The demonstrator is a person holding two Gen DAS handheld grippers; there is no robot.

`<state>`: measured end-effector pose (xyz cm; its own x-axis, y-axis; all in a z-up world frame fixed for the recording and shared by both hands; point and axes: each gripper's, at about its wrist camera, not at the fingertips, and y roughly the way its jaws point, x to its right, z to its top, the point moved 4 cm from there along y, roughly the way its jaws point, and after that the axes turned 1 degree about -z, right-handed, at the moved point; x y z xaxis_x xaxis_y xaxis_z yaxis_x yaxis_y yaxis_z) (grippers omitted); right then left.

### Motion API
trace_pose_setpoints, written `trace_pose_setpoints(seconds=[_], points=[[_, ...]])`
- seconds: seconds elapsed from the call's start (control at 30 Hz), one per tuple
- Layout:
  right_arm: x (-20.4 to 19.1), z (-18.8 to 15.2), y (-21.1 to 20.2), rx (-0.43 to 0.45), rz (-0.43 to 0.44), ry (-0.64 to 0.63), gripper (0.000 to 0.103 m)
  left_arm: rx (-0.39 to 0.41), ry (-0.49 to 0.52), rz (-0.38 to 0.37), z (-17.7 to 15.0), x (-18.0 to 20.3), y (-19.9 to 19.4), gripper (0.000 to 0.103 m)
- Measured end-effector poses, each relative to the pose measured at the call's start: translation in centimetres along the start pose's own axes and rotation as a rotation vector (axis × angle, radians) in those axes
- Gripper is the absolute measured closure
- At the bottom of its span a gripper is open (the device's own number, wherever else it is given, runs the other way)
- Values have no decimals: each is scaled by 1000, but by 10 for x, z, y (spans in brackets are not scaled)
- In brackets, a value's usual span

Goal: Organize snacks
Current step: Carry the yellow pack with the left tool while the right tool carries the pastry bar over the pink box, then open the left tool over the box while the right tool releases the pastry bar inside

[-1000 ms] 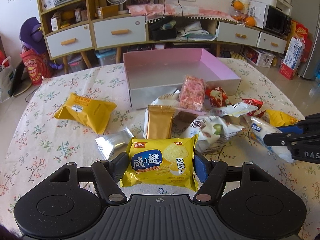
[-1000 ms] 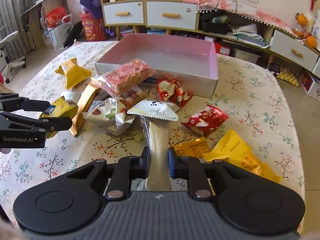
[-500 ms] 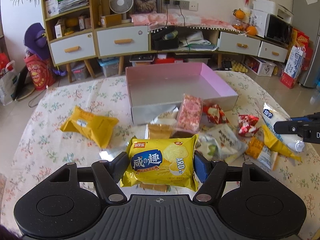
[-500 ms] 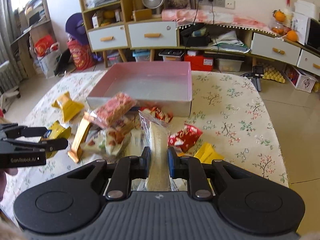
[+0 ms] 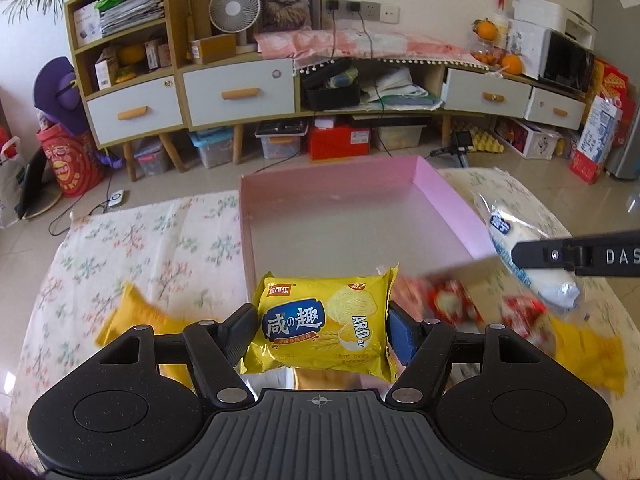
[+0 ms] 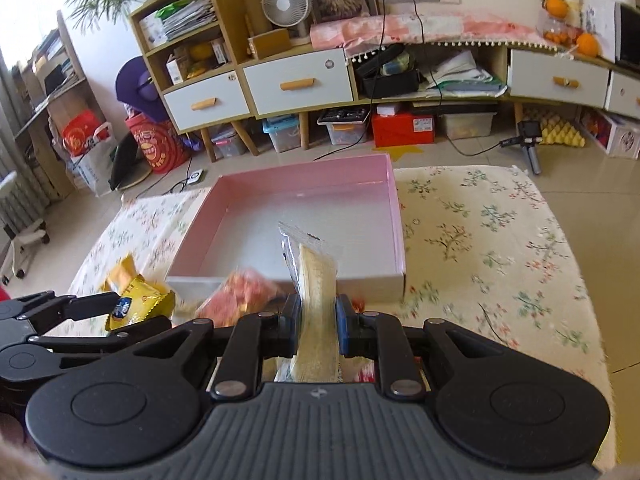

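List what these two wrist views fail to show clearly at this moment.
- Left wrist view: loose snacks beside the pink box are motion-blurred; types unreadable.
- Right wrist view: clear snack pack has its lower end hidden behind the right gripper.
- Left wrist view: yellow biscuit pack in the left gripper hides the box's near wall.

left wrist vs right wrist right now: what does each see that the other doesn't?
Only the left wrist view shows the printed front of the yellow cracker pack in the left gripper, and the red wrappers near the box's front wall.

Only the right wrist view shows the clear pack edge-on in the right gripper, and bare tablecloth right of the box.

Both show the pink box with nothing visible inside, plus the other gripper's load.
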<state>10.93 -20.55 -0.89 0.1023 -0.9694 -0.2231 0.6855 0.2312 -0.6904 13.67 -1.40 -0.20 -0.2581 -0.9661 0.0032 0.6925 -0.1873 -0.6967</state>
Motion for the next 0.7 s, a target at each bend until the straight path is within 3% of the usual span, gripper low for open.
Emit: trace_pose_setpoints(seconds=[0.27,0.7], points=[[13,21,39,16,11,35,87,-2,18,4,28,-4,52,35],[19,35,72,25,27,43,87,-28,56,16,33,6,108,34]])
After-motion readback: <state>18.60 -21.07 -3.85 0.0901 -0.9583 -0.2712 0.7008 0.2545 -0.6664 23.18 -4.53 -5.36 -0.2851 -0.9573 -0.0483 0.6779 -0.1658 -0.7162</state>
